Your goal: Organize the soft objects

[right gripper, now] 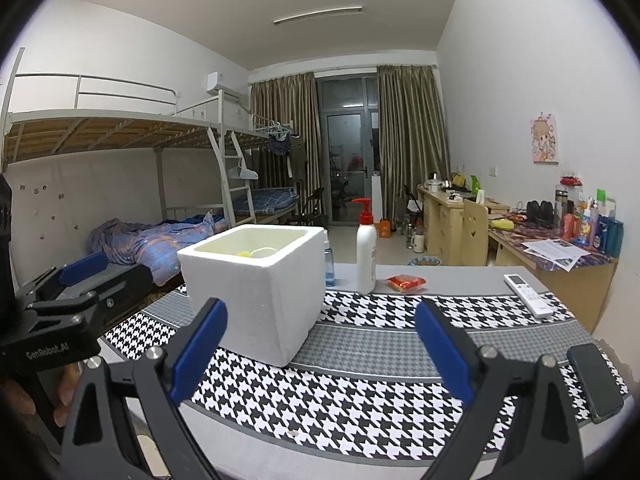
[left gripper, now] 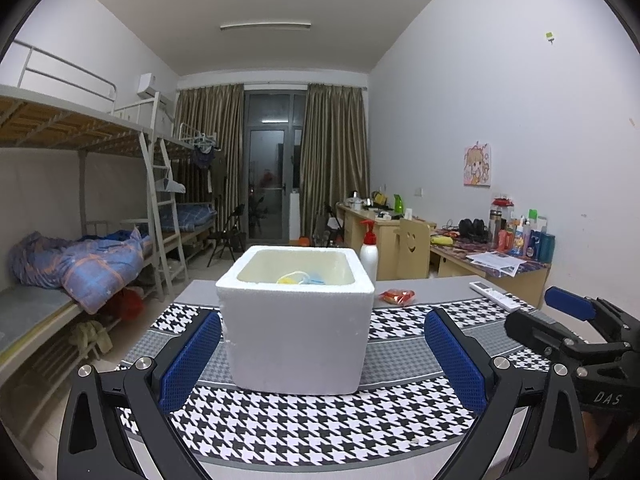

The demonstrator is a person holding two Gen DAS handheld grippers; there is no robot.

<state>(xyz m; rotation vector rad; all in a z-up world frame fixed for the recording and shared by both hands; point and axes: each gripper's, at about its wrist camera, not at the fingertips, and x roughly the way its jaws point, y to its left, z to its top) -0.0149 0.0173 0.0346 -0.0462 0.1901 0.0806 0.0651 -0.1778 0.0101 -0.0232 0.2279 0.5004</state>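
A white foam box (left gripper: 296,324) stands on the houndstooth table mat (left gripper: 304,428); yellow and blue soft items (left gripper: 298,279) show over its rim. In the right wrist view the same foam box (right gripper: 260,284) sits left of centre, a yellow item (right gripper: 250,253) peeking out. My left gripper (left gripper: 322,340) is open, its blue pads either side of the box's near face, nothing held. My right gripper (right gripper: 322,330) is open and empty, to the right of the box. Each gripper shows at the edge of the other's view.
Behind the box stand a white pump bottle (right gripper: 366,256) and a small blue bottle (right gripper: 329,260). A red packet (right gripper: 406,282) and a white remote (right gripper: 528,294) lie on the grey table; a black phone (right gripper: 594,380) rests near the right edge. Bunk beds (right gripper: 120,184) left, desks right.
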